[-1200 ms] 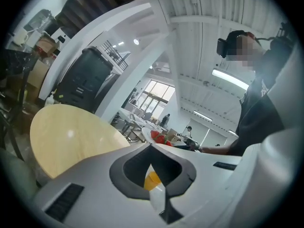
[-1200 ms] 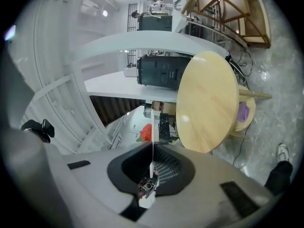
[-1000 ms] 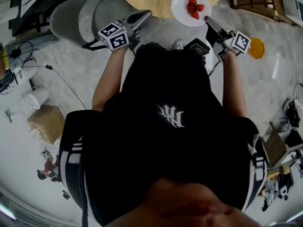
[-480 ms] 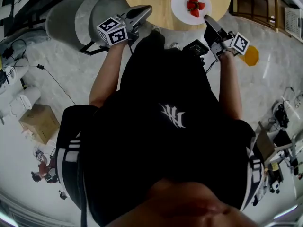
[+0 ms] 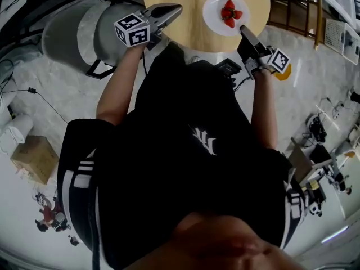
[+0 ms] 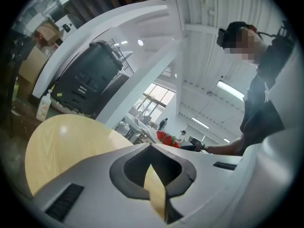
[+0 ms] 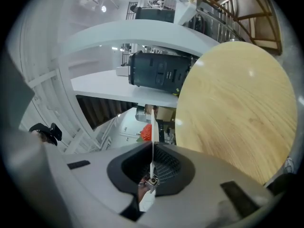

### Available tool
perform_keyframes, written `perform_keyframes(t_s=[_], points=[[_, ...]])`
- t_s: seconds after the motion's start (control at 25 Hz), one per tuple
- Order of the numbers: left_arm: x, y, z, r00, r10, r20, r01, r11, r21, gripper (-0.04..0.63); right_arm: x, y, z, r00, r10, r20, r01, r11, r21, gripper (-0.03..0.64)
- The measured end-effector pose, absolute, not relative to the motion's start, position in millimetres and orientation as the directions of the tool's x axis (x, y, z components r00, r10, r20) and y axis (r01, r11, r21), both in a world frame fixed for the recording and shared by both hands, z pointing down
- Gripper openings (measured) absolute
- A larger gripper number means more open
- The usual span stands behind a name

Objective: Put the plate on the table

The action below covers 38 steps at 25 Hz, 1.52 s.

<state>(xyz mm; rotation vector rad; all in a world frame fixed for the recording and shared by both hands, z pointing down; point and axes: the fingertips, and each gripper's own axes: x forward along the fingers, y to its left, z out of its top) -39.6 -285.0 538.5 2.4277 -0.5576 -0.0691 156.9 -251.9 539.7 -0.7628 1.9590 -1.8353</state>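
Table: round wooden table point(image 5: 185, 16), taken as the landmark.
Plate: white plate point(image 5: 213, 17) carrying strawberries point(image 5: 229, 11), positioned over the table top, toward its right edge.
Right gripper: right gripper point(image 5: 243, 30) at the table's near right edge, jaws pinching the plate's near rim.
Left gripper: left gripper point(image 5: 176, 8) over the table's near left edge, jaws pressed together, nothing between them.
Contact: whether the plate bears on the table cannot be told.
Progress: judged near completion; the plate is at the table.
Remaining: confirm seating, release the rim, withdraw.
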Motion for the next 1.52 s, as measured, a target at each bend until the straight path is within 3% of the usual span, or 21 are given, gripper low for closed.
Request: perform_keyframes(t_s=[0.16,0.32,0.6,0.96,1.52], points=[[-41,-295,537,0.903,-0.427,0.042,-0.349,-0.675,0.650,0.000,162,-256,550,-0.794,-0.593,0.137,-0.181,0.015,-0.983,0.008],[-31,-292,547,0.912,-0.402,0.077,-0.351,-0.672,0.652,0.000,163,-259,560,-0.811,-0.570,0.131,-0.156,-0.006,-0.988,0.006],[-40,-318,564,0.864,-0.475,0.164,-0.464,-0.627,0.626,0.000,156,-280,600,-0.875,-0.447,0.186,-0.198,-0.021,-0.980,0.008],[-17,-306,592,0.883,-0.444,0.152,-0.426,-0.624,0.655,0.000,139,-296,645,-0.918,-0.348,0.191,-0.197,-0.018,-0.980,0.009],[6,-289,628,0.904,-0.367,0.219,-0.412,-0.611,0.676,0.000,131,-296,686,-0.919,-0.326,0.224,-0.210,-0.077,-0.975,0.008]])
